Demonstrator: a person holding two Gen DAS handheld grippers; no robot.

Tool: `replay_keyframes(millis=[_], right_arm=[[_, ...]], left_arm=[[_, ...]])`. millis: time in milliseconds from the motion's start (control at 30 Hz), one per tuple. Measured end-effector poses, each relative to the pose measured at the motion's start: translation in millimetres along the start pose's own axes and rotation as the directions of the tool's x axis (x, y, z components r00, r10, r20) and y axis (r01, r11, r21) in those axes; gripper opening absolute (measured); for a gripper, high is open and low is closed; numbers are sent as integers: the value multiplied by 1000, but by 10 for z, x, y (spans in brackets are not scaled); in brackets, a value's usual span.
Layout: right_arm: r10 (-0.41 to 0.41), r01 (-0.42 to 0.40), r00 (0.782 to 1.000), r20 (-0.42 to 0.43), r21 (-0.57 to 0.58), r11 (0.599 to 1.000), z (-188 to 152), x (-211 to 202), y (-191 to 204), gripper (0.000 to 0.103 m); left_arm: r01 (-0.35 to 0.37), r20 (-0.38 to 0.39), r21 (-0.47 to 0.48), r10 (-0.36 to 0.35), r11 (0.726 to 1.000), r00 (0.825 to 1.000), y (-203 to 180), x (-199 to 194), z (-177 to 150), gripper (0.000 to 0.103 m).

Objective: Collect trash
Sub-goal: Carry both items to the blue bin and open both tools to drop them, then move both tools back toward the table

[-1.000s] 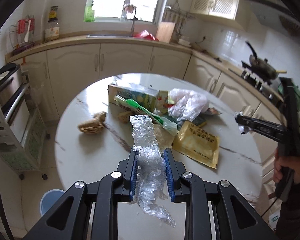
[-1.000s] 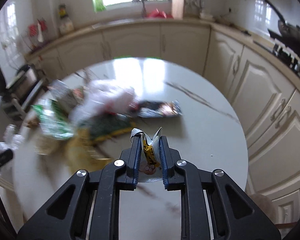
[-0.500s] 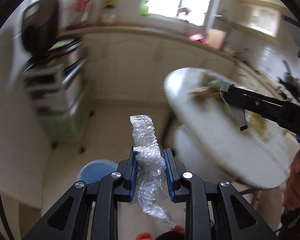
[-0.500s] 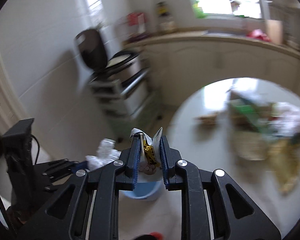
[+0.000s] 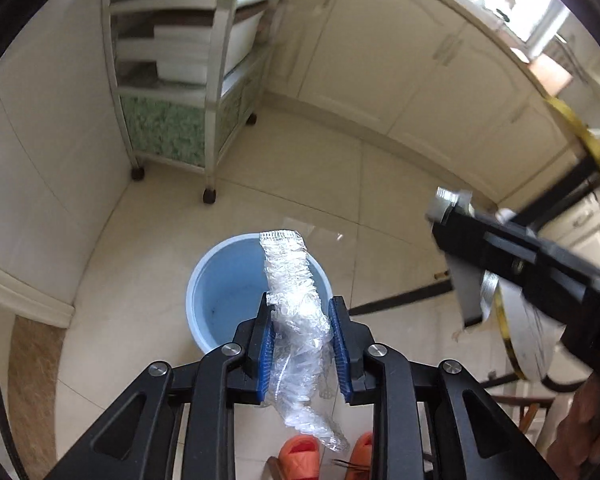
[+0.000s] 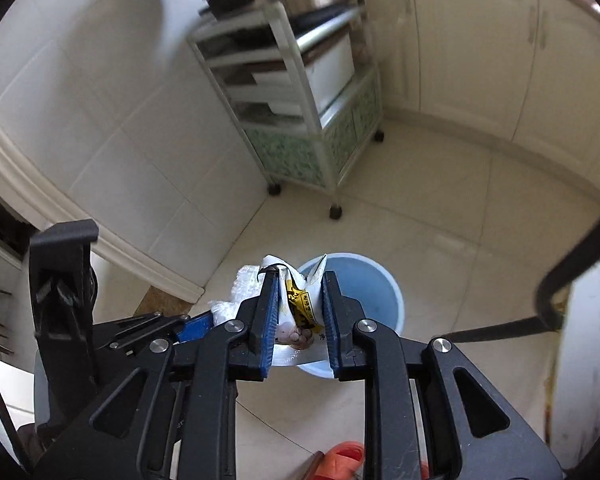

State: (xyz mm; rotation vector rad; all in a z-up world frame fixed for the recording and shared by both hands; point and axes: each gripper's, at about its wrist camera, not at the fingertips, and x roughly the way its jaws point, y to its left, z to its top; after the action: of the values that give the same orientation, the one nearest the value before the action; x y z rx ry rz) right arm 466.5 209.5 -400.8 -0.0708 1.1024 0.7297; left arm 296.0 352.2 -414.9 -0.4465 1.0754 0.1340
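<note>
My left gripper pinches the crumpled clear plastic wrapper, my right gripper the white-and-yellow foil snack packet; both jaws have just been easing apart. Both hang over the round light-blue plastic bin on the floor. I should centre each over the opening before letting go, since the light film could drift.

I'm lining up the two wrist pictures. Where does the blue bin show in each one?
Left wrist view: the blue bin stands on the floor at lower centre, partly behind the clear plastic wrap.
Right wrist view: the blue bin is just right of centre, behind the snack wrapper.
Shared landmark: the wheeled rack stands beyond the bin in both.
</note>
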Motion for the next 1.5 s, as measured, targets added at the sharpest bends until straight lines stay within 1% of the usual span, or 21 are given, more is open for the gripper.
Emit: replay_keyframes(millis=[67, 100, 133, 200, 433, 467, 500, 533, 600, 667, 800, 833, 867, 933, 1033, 1100, 1167, 1233, 1300, 1400, 1500], right_arm=[[16, -15, 999, -29, 17, 1000, -6, 210, -102, 23], [27, -27, 999, -34, 22, 999, -21, 250, -146, 24], [41, -40, 998, -45, 23, 999, -25, 339, -190, 24], [60, -59, 997, -55, 27, 998, -64, 413, -241, 27], [117, -111, 987, -113, 55, 992, -47, 768, -353, 34], [112, -105, 986, -122, 59, 993, -46, 790, -354, 41], [106, -99, 986, -130, 58, 993, -38, 820, -347, 55], [103, -97, 987, -121, 55, 994, -37, 810, -340, 61], [104, -99, 990, -97, 49, 994, -29, 759, -321, 63], [78, -77, 994, -72, 22, 997, -2, 655, -247, 63], [-39, 40, 999, 23, -75, 996, 20, 209, 44, 70], [-57, 62, 997, 60, -95, 994, 7, 28, 132, 72], [-90, 101, 991, 99, -111, 989, -9, -155, 215, 79], [-165, 191, 967, 194, -125, 974, -86, -592, 371, 83], [-198, 230, 931, 307, -71, 971, -265, -1323, 456, 88], [-211, 236, 909, 360, -25, 972, -403, -1788, 421, 100], [-238, 256, 874, 424, 15, 967, -540, -2277, 362, 100], [-276, 288, 832, 481, 52, 956, -699, -2758, 285, 103], [-313, 313, 799, 514, 89, 946, -831, -3175, 211, 103], [-385, 362, 730, 564, 158, 918, -1098, -3807, 8, 103], [-438, 400, 681, 586, 204, 894, -1295, -4259, -151, 103]], left_arm=[[-8, -16, -12, 8, 1000, 1000, 30, 117, 47, 28], [-21, -30, -18, 20, 1000, 999, 47, 171, 63, 36], [-32, -46, -32, 31, 999, 998, 92, 238, 96, 49], [-43, -67, -64, 38, 997, 997, 95, 308, 108, 62], [-122, -97, -164, 107, 979, 990, 146, 388, 195, 62], [-139, -91, -181, 124, 973, 988, 143, 358, 214, 62], [-150, -79, -196, 137, 969, 987, 135, 321, 200, 62], [-157, -65, -215, 146, 964, 987, 137, 233, 158, 62], [-179, -48, -229, 173, 957, 984, 123, 117, 98, 62], [-201, -13, -235, 204, 951, 979, 75, -128, 13, 62], [-215, 106, -235, 245, 948, 964, -131, -723, -168, 62], [-219, 153, -217, 255, 951, 955, -242, -924, -220, 62], [-216, 188, -201, 254, 955, 949, -345, -1091, -253, 62], [-197, 266, -170, 237, 966, 934, -572, -1430, -353, 64], [-180, 392, -88, 201, 980, 898, -1033, -1986, -542, 70], [-163, 452, -36, 162, 986, 877, -1301, -2259, -645, 76], [-150, 511, 13, 122, 989, 851, -1614, -2526, -784, 81], [-128, 574, 70, 65, 989, 816, -2002, -2836, -992, 91], [-110, 610, 116, 16, 987, 792, -2297, -3004, -1141, 96], [-101, 653, 197, -54, 975, 755, -2824, -3268, -1439, 100], [-109, 690, 256, -103, 961, 716, -3128, -3423, -1723, 102]])
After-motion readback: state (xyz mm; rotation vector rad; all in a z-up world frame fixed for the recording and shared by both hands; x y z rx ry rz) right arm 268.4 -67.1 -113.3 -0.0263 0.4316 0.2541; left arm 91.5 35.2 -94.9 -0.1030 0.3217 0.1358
